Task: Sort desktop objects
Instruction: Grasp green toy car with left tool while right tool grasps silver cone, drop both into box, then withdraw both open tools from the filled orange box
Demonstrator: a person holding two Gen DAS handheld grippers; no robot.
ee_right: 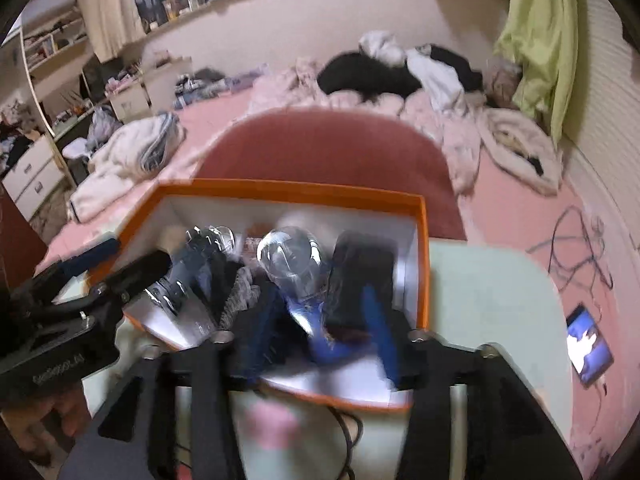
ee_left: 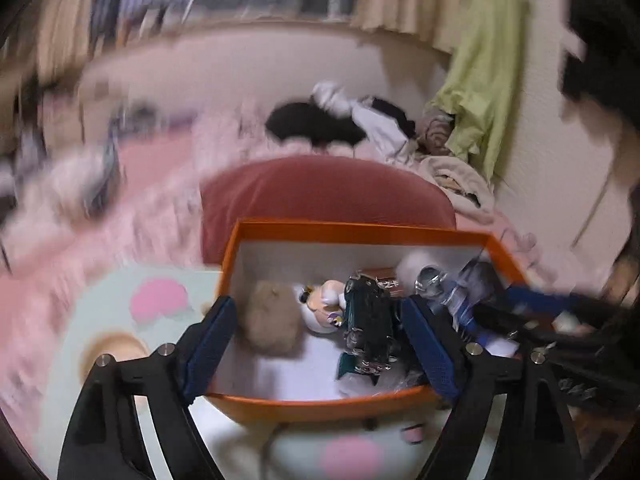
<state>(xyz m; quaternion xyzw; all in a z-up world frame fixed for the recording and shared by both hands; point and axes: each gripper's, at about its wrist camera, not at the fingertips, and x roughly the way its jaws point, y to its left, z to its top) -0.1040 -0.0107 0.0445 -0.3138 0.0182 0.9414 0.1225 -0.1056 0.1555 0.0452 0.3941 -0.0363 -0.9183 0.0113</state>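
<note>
Orange box [ee_left: 328,402] sits on the bench [ee_right: 488,292], holding a tan plush [ee_left: 272,322], a figurine [ee_left: 324,304], a dark toy car [ee_left: 370,320] and a clear bottle [ee_right: 288,260]. Left gripper [ee_left: 320,350] spread wide, empty, over the box. Right gripper [ee_right: 320,328]: jaws apart around the blurred bottle; contact cannot be told.

Ahead of the black left hand-held gripper [ee_left: 320,344], whose pads are dark blue, sits an orange box [ee_left: 352,229] with a white inside. Between the pads lie a tan fuzzy ball [ee_left: 272,320] and a dark green toy car [ee_left: 368,320] with silver trim. Under the box, the tabletop [ee_left: 100,320] is pale mint with pink blotches. Beyond the box is a dull red cushion [ee_left: 320,192], then a pink bed [ee_right: 208,116] and a lime-green cloth [ee_right: 540,40].
</note>
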